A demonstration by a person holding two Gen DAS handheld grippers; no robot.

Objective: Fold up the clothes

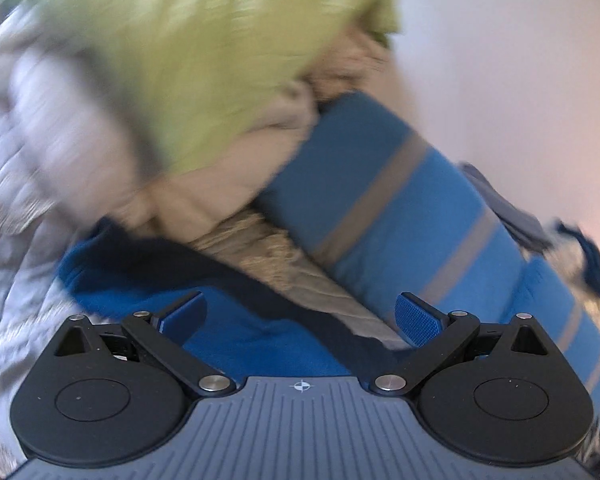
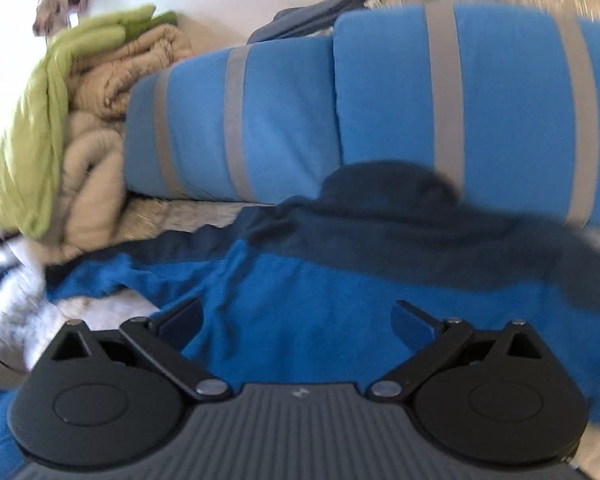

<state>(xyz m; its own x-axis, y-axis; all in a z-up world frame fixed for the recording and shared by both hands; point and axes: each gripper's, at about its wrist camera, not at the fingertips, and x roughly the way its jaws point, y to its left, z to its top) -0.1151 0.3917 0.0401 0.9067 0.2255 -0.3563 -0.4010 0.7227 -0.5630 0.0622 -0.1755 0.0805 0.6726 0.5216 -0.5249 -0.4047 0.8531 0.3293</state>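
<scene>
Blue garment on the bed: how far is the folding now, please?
Done: nothing looks folded; the blue garment lies rumpled and spread, its dark part bunched against the striped pillows. In hand: nothing; the left tongs and right tongs are open above the cloth. Left: grasping, flattening, all folds. The green and beige pile beside looks unsorted too.

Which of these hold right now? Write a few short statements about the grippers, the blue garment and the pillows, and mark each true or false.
1. Both the left gripper and the right gripper are open. True.
2. The right gripper is clamped on the blue garment. False: its jaws stand apart, nothing between them.
3. The striped pillows are red. False: blue with grey stripes.
4. A green cloth lies on the beige blankets. True.
</scene>
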